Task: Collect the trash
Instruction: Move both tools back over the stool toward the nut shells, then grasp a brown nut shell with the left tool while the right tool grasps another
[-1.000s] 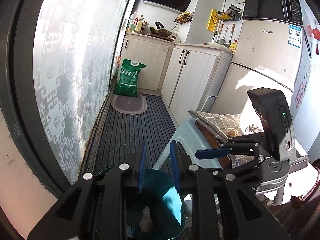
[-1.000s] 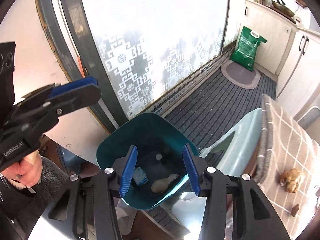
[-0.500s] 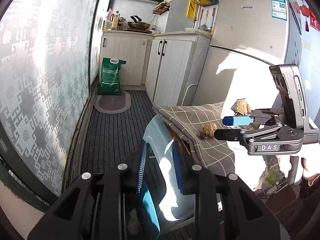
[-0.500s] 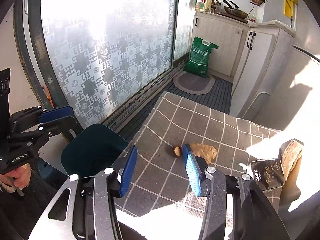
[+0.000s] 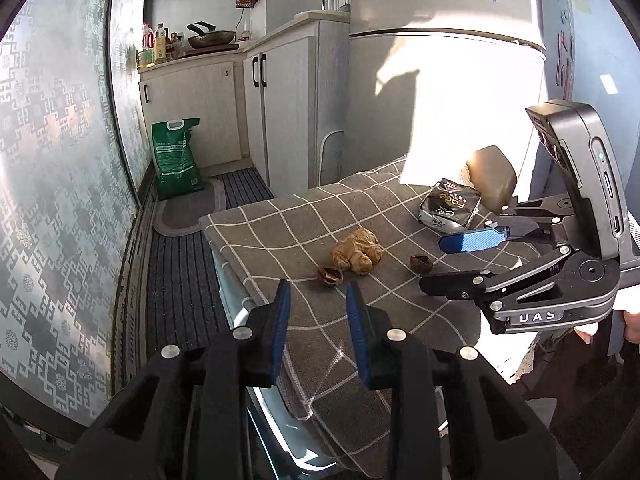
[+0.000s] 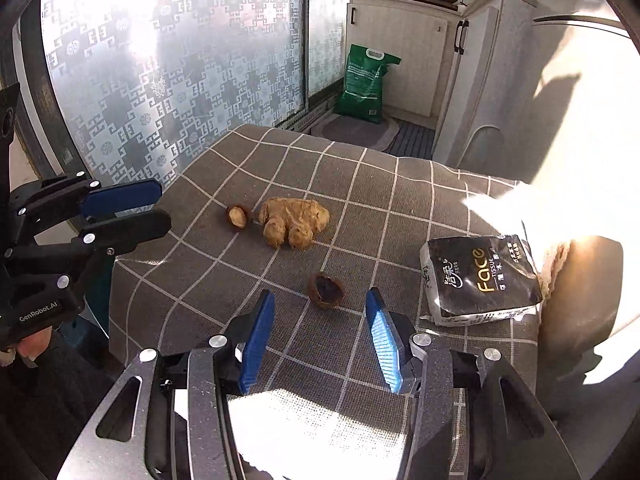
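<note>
Your right tool [image 6: 320, 312] is spread wide and holds nothing; its blue-padded fingers [image 6: 256, 344] hover over the grey checked cloth covering the tabletop [image 6: 400, 208]. Just ahead of the gap, at 12 o'clock, lies a dark brown hollow walnut-shell half [image 6: 326, 289]. Further out, toward 11 o'clock, sits a lumpy tan piece of ginger root [image 6: 292, 220], with a second brown nutshell half [image 6: 237, 216] just beside its left end. At 2 o'clock a black plastic pack of facial tissue [image 6: 480, 280] rests near the cloth's edge.

Your left tool [image 5: 316, 292] is parted by a narrower gap, also empty, and is poised above the cloth's near edge [image 5: 280, 240]. At its 12 o'clock lies one nutshell half [image 5: 330, 275], with the ginger root [image 5: 356, 254] just behind it. The other shell [image 5: 421, 263] lies at 1 o'clock, the tissue pack [image 5: 450, 208] beyond it. In the background stands a green sack [image 5: 176, 158] on the floor by pale cabinets [image 5: 280, 112].
</note>
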Available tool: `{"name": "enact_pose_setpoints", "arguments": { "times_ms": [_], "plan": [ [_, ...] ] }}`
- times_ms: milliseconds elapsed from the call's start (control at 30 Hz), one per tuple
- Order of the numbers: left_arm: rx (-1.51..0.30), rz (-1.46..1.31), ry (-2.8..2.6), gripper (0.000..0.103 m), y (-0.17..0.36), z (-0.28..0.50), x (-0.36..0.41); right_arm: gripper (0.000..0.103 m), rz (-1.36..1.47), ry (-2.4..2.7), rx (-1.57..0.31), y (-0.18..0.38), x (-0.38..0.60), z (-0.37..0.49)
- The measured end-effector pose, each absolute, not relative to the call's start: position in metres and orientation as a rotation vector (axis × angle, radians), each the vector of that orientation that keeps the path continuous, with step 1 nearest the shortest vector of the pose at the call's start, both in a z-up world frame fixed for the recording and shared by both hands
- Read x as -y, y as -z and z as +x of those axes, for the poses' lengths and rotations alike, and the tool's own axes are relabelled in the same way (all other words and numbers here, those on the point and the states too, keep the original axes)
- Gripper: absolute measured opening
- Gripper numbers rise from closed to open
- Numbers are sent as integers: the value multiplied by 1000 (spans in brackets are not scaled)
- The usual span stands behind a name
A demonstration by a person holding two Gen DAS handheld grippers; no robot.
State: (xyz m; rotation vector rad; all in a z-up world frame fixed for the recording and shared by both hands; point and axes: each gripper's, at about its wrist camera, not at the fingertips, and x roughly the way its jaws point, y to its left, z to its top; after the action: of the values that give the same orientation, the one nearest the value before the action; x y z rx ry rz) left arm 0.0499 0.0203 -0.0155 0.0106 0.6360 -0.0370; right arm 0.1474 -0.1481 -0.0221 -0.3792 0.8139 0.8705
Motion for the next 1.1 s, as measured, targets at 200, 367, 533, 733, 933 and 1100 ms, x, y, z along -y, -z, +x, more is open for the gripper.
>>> {"name": "enact_pose_setpoints", "arguments": {
  "times_ms": [200, 367, 533, 733, 933, 1100],
  "plan": [
    [-698, 29, 27, 31, 27, 80, -11, 42, -343, -904, -810, 29, 155, 156],
    [-734, 48, 32, 31, 35, 95, -4, 40, -345, -920, -810, 30, 153, 158],
    [-731, 50, -4, 31, 38, 102, -2, 37, -366, -924, -793, 30, 151, 156],
    [-745, 38, -15, 31, 42, 113, -7, 28, -340, -932, -809, 30, 152, 159],
    [-747, 48, -31, 23, 45, 119, -4, 19, -309, -929, -825, 29, 157, 166],
    [-737, 18, -28, 23, 41, 115, -6, 19, -320, -929, -803, 21, 160, 162]
  ]
}}
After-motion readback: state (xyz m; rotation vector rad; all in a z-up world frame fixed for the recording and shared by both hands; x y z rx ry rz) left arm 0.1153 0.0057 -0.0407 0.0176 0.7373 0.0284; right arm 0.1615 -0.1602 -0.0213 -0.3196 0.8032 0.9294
